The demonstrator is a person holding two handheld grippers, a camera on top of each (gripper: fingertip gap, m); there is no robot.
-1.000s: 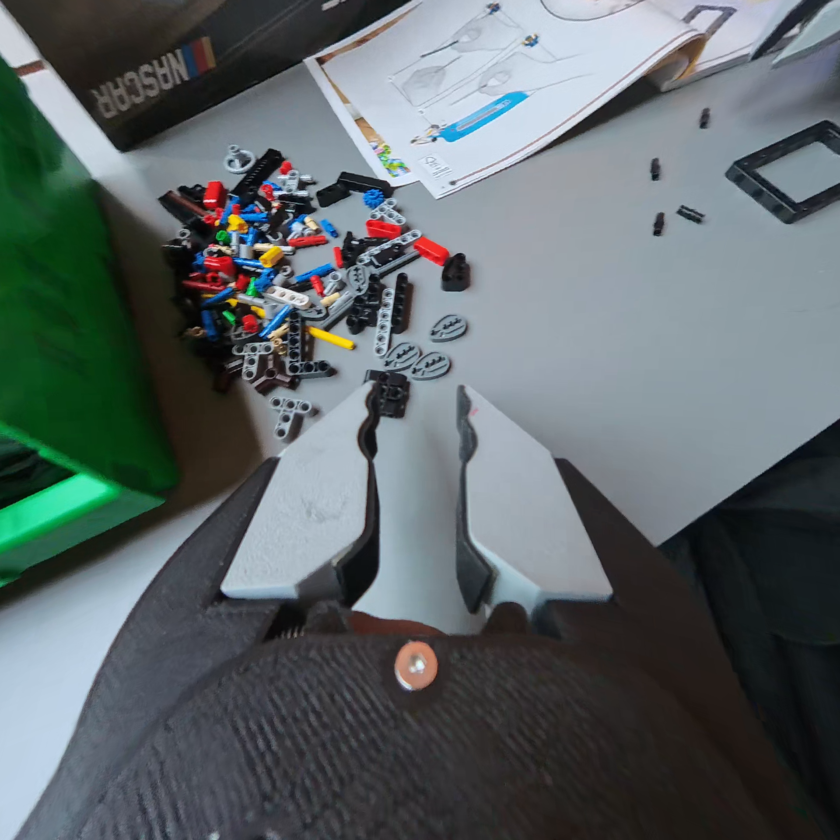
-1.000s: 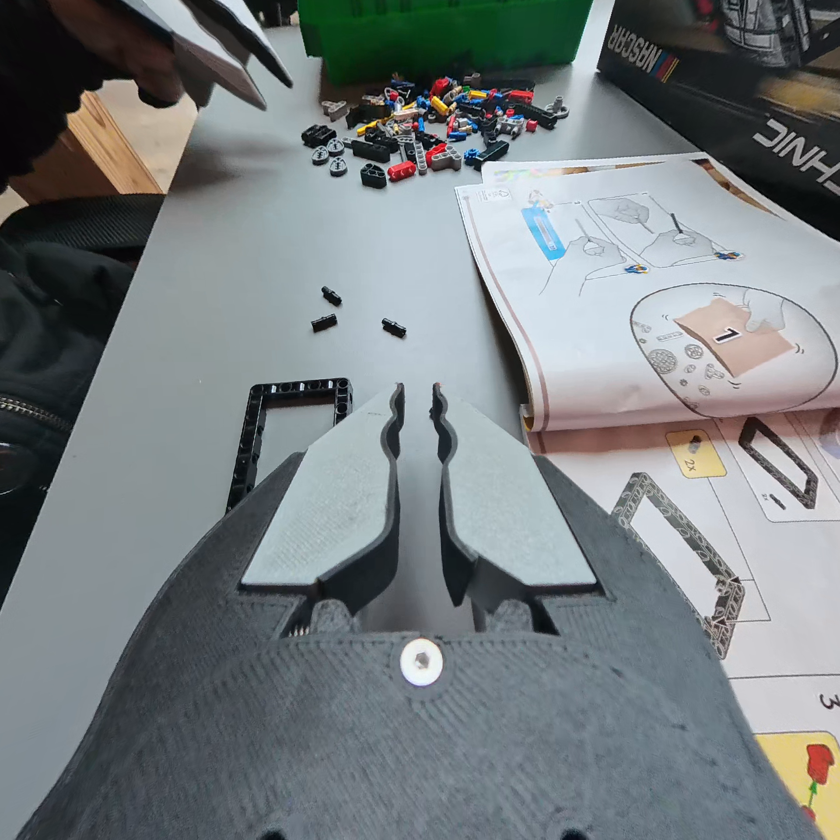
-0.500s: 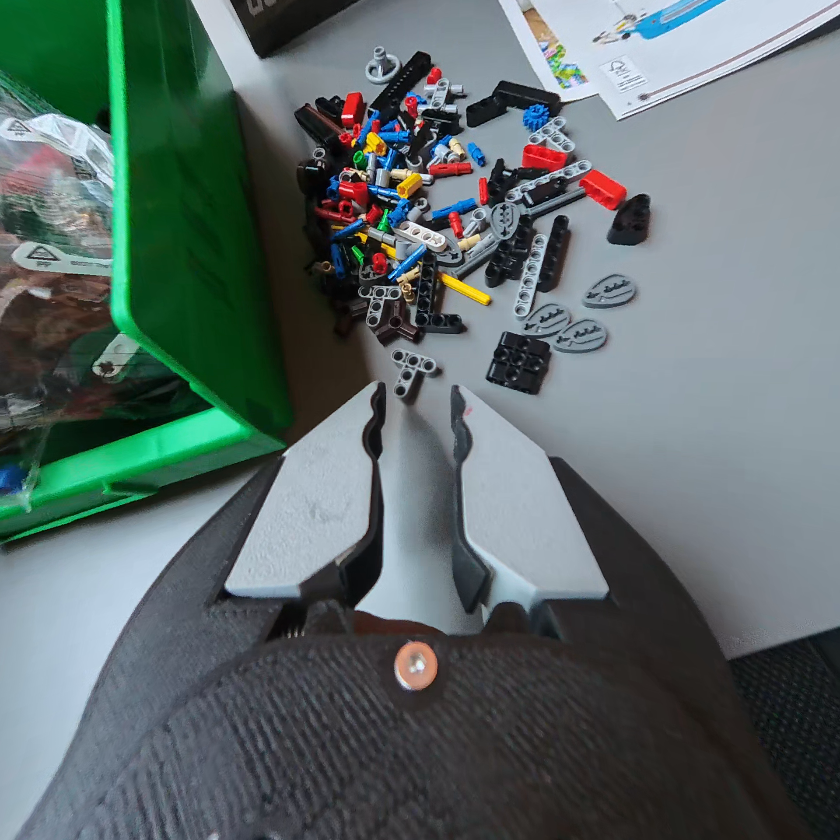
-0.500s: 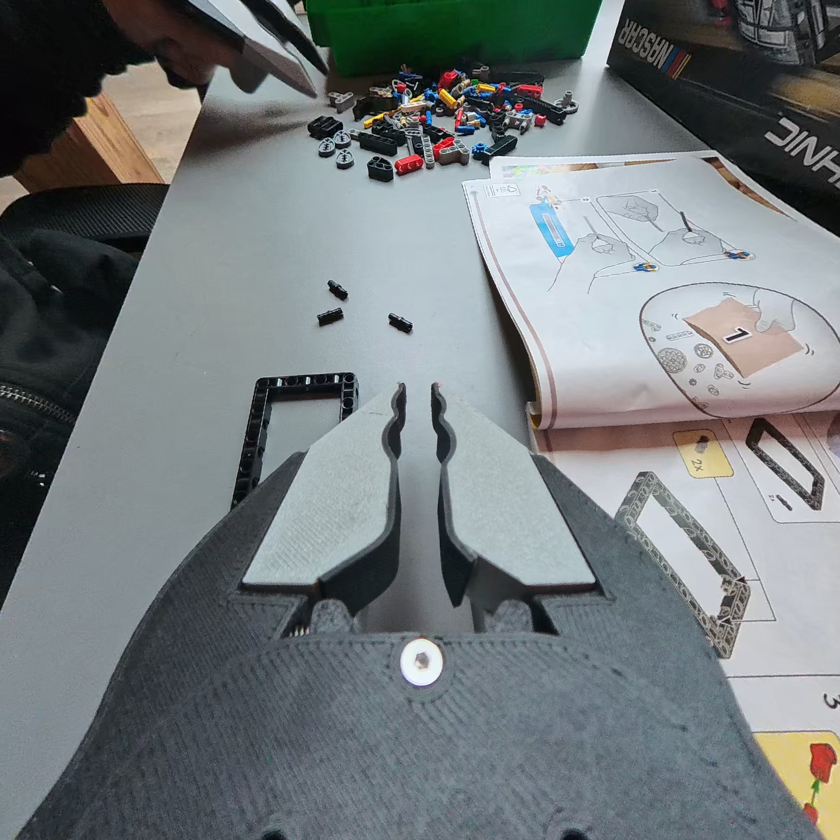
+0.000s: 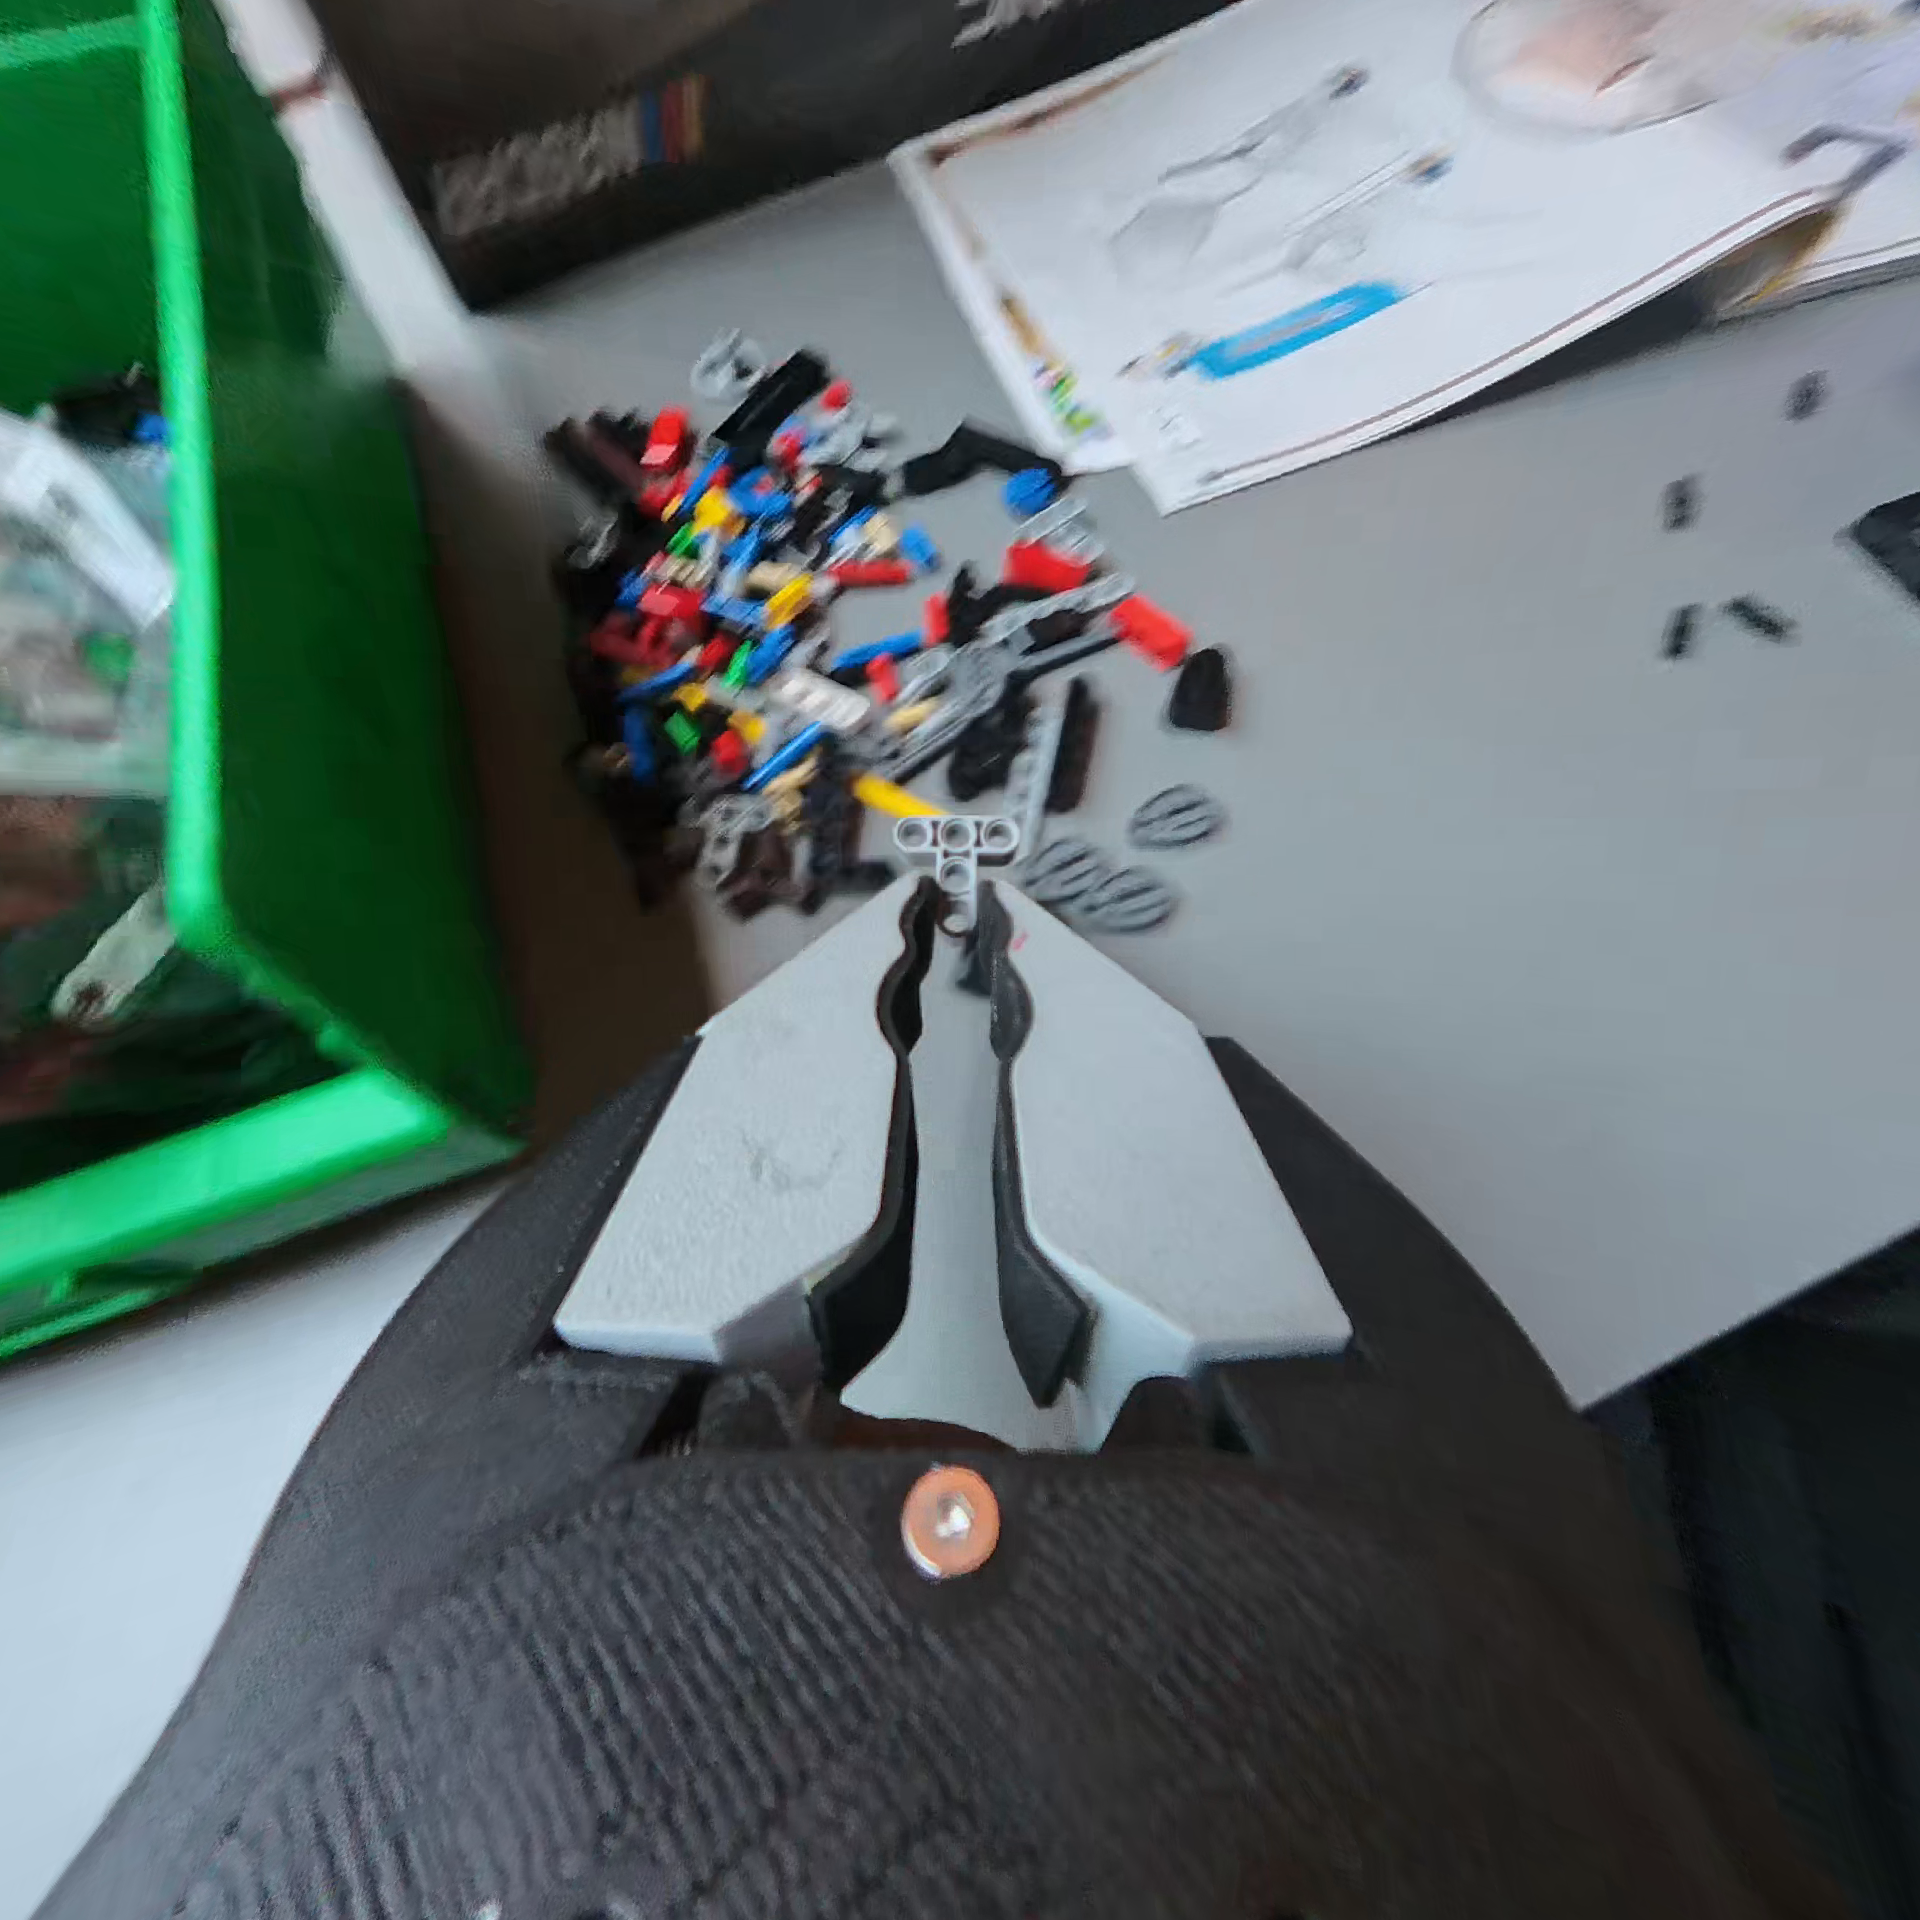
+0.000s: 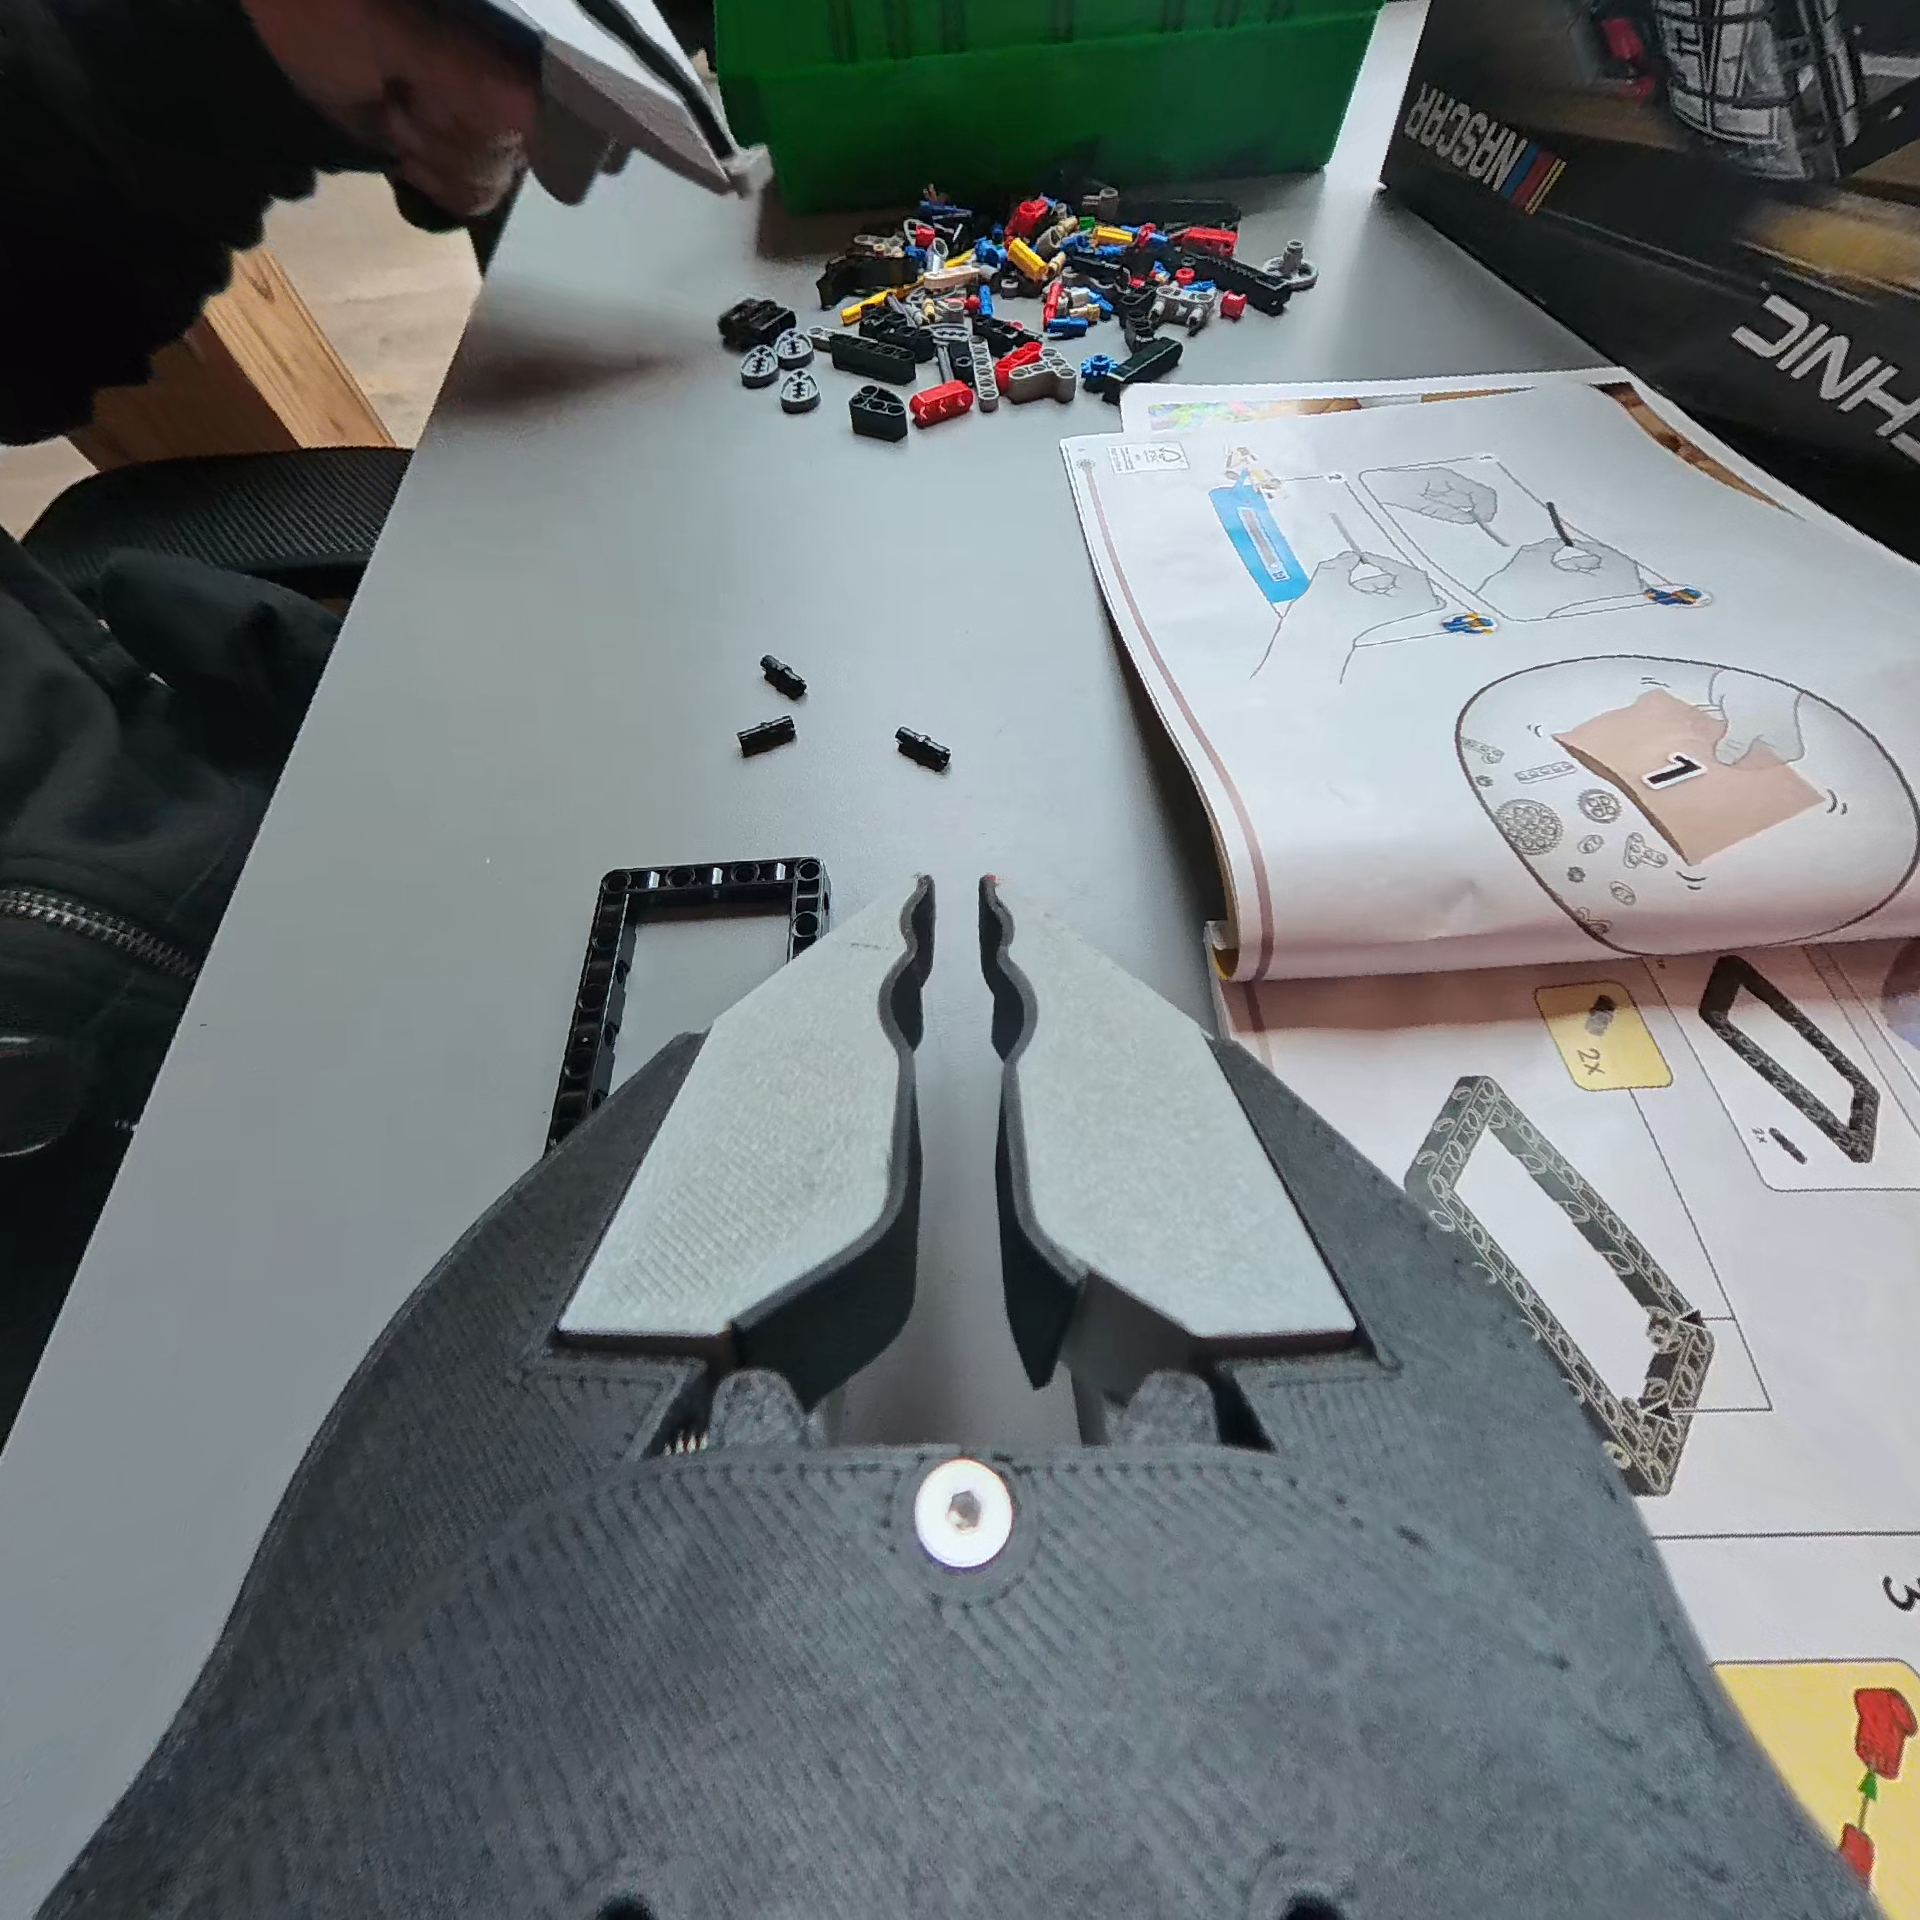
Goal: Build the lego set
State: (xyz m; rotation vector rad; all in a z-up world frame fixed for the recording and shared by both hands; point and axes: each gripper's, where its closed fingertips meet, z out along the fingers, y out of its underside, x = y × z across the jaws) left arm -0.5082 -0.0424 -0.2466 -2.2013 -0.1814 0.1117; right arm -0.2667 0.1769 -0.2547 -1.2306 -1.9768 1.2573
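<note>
Above the heap of loose parts, my left tongs pinch a grey T-piece by its stem, while my right tongs idle, narrowly parted, beside the black frame awaiting it.

1. A small grey T-shaped piece with round holes sits pinched by its stem, up off the table.
2. A pile of small pieces in many colours lies by the green bin.
3. Three small black pins lie apart on the table.
4. A black frame with holes lies flat, near the pins.
</note>
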